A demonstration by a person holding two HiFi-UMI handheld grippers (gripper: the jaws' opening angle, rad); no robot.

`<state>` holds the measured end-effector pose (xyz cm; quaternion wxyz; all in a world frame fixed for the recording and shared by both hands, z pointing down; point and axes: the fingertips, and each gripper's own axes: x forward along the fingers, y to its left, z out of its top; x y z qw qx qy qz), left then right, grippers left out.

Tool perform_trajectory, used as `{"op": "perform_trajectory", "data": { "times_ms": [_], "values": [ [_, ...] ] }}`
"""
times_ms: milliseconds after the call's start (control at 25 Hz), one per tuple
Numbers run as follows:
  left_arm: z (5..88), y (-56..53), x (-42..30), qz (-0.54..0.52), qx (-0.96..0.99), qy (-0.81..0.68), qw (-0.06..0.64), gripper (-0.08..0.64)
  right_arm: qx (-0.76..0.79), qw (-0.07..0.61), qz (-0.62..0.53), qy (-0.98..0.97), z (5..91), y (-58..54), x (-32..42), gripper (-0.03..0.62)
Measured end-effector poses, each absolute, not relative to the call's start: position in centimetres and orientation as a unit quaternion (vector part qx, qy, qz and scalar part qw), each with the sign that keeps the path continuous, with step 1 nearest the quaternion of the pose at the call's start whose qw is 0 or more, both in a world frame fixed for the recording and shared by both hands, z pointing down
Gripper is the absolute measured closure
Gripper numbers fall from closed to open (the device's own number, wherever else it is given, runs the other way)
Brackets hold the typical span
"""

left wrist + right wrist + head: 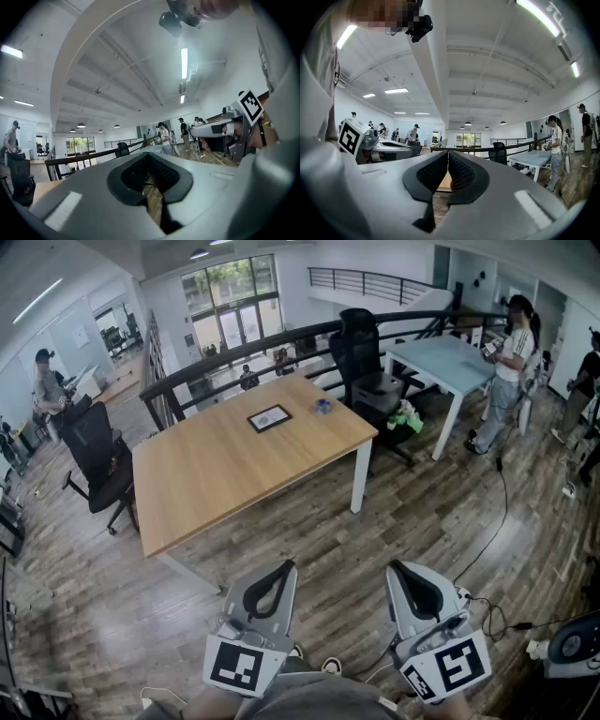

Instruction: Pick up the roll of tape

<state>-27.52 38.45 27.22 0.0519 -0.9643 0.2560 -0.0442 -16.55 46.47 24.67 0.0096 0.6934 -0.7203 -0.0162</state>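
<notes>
We are looking down on one big wooden table, standing well ahead of us on the plank floor. One paler table is standing off to its right, making two tables, and a person is standing just beside that one. We are counting two black office chairs: one at the wooden table's left end and one behind its far side.

We are holding two grippers low and side by side, well short of the wooden table. The left gripper is pressing its fingers tip to tip, gripping nothing. The right gripper is doing likewise, its fingers meeting with nothing between them.

One dark flat frame is lying on the wooden table. The single roll of tape, small and blue, is sitting near the frame, to its right, by the table's far edge, and neither gripper is touching it.
</notes>
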Motion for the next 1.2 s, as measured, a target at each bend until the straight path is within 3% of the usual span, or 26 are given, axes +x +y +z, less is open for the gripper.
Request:
{"op": "perform_trajectory", "data": {
  "times_ms": [720, 880, 1200],
  "values": [
    [27.1, 37.9, -25.8, -0.046, -0.965, 0.252, 0.056, 0.558, 0.664, -0.042, -0.019, -0.747, 24.1, 46.4, -16.0, 0.577],
    [27.5, 36.8, -25.1, -0.048, -0.965, 0.251, 0.055, 0.56, 0.662, -0.053, -0.03, -0.747, 23.5, 45.8, -15.5, 0.417],
    [27.9, 33.3, -23.0, -0.045, -0.966, 0.249, 0.054, 0.56, 0.686, -0.021, -0.032, -0.726, 24.9, 42.5, -12.5, 0.402]
  ]
}}
